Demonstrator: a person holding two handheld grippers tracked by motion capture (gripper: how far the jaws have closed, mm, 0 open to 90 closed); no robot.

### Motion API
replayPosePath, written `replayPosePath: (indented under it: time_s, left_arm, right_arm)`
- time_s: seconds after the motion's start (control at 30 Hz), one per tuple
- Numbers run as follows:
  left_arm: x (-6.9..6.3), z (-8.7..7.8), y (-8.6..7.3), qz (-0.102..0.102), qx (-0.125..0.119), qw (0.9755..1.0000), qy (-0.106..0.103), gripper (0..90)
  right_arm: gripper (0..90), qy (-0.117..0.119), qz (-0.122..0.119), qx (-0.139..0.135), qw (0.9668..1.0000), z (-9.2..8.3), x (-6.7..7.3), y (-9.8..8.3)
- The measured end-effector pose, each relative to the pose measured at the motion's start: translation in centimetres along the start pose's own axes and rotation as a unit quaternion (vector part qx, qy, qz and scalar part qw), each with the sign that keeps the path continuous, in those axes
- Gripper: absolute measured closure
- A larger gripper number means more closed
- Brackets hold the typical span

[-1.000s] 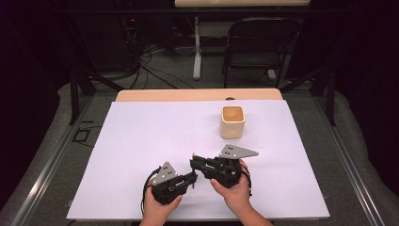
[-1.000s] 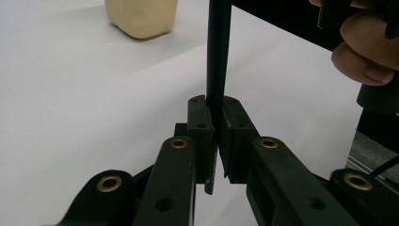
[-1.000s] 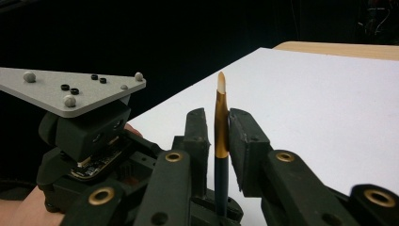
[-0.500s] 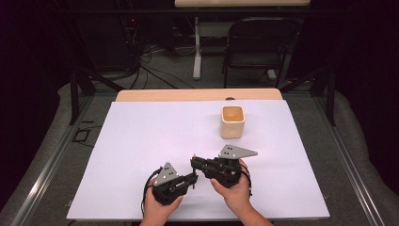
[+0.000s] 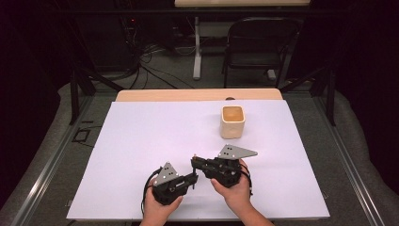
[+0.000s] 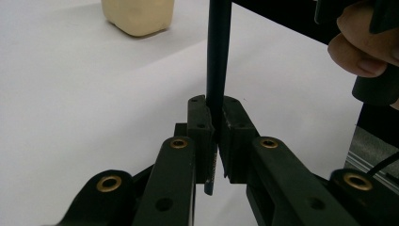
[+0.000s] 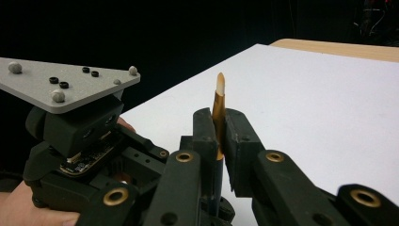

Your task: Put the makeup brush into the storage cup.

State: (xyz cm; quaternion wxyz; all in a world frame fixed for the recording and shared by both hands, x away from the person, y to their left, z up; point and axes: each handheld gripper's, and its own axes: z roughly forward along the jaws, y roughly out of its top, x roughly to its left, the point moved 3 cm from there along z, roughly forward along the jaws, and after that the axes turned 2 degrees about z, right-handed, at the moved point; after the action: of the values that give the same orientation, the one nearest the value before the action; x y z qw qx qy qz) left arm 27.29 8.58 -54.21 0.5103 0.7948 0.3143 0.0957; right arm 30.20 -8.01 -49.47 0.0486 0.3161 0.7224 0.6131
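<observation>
Both grippers sit low over the near part of the table, and we see them pointing toward each other. Our left gripper (image 5: 192,178) has its 2 jaws clamped on a thin dark stick (image 6: 218,56); in the left gripper view the stick rises straight up between the pads and its lower end pokes out below them. Our right gripper (image 5: 194,162) is closed on the same stick, and in the right gripper view the end that stands above its pads is orange-brown with a pale, slanted tip (image 7: 219,101). So the 1 stick is pinched by both tools at once, spanning the short gap between them, just above the white sheet.

Going by size: the white sheet (image 5: 155,132) covers nearly the whole table, whose wooden edge (image 5: 197,95) shows at the far side. A cream square cup (image 5: 233,122) stands upright on the sheet beyond the right gripper, well apart from both tools. Smallest is the stick itself.
</observation>
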Motion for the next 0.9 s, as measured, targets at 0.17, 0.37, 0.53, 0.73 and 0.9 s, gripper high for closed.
replayPosePath:
  time_s: [0.17,0.37,0.53,0.73,0.9]
  left_arm:
    - [0.0,-0.1,0.0,-0.002,-0.004,1.0,-0.003,83.1]
    - [0.2,-0.1,0.0,-0.009,-0.007,0.9999,-0.002,74.2]
    - [0.4,-0.3,0.0,-0.022,-0.014,0.9996,-0.007,66.9]
    - [1.1,-0.7,0.0,-0.04,-0.023,0.9988,-0.018,57.4]
    - [1.5,-0.9,0.0,-0.045,-0.03,0.9985,-0.013,51.6]
  right_arm:
    - [83.8,0.0,-0.008,-0.002,1.0,0.0,0.1,0.1]
    - [83.8,-0.005,-0.01,-0.004,0.9999,-0.1,0.1,0.2]
    - [83.8,-0.011,-0.015,-0.006,0.9998,-0.4,-0.3,0.4]
    - [83.9,-0.03,-0.022,-0.019,0.9991,-1.1,-1.2,0.9]
    - [83.9,-0.053,-0.021,-0.029,0.9979,-1.9,-2.5,1.3]
